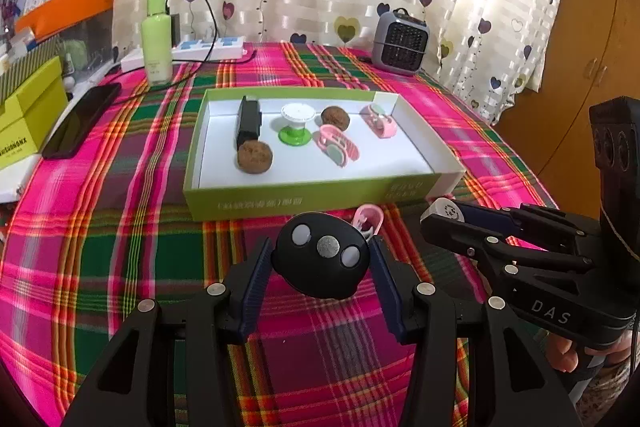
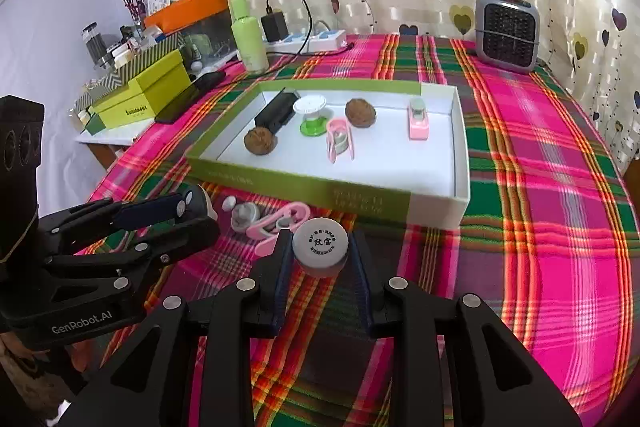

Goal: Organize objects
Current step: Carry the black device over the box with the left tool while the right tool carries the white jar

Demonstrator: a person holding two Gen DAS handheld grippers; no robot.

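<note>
Tray (image 1: 304, 195): light card box on the plaid counter, at 12 o'clock from both tongs.
Black remote (image 1: 322, 259): smooth rigid oval, likely slippery; left tongs (image 1: 320, 267) pinch its sides, lifted before the tray.
White jar (image 2: 320, 247): small, hard, light; right tongs (image 2: 320, 259) clamp it below the cap, near the tray's front wall.
</note>
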